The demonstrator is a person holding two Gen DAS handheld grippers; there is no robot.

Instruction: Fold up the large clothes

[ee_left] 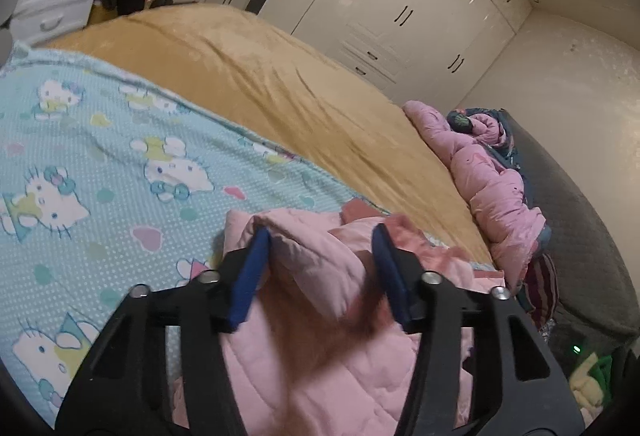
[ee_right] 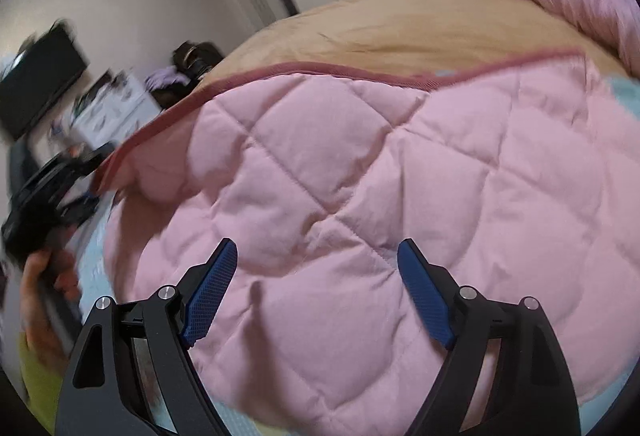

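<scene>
My left tongs stand partly apart over a bunched fold of the pink quilted garment; cloth lies between the blue pads, but they do not press on it, so nothing is gripped. A blurred patch sits between the jaws and I cannot tell what it is. My right tongs are spread wide above the flat quilted face of the same pink quilted garment, holding nothing, the pads clear of the cloth. The garment lies on the bed, on the pale blue cartoon-cat sheet, with its darker pink trim running along where the sheet meets the tan blanket. In the right wrist view my left hand grips its black tool at the garment's left edge. A heap of pink bedding is piled along the far edge of the bed, beside the grey headboard. Cream wardrobes stand behind the bed
</scene>
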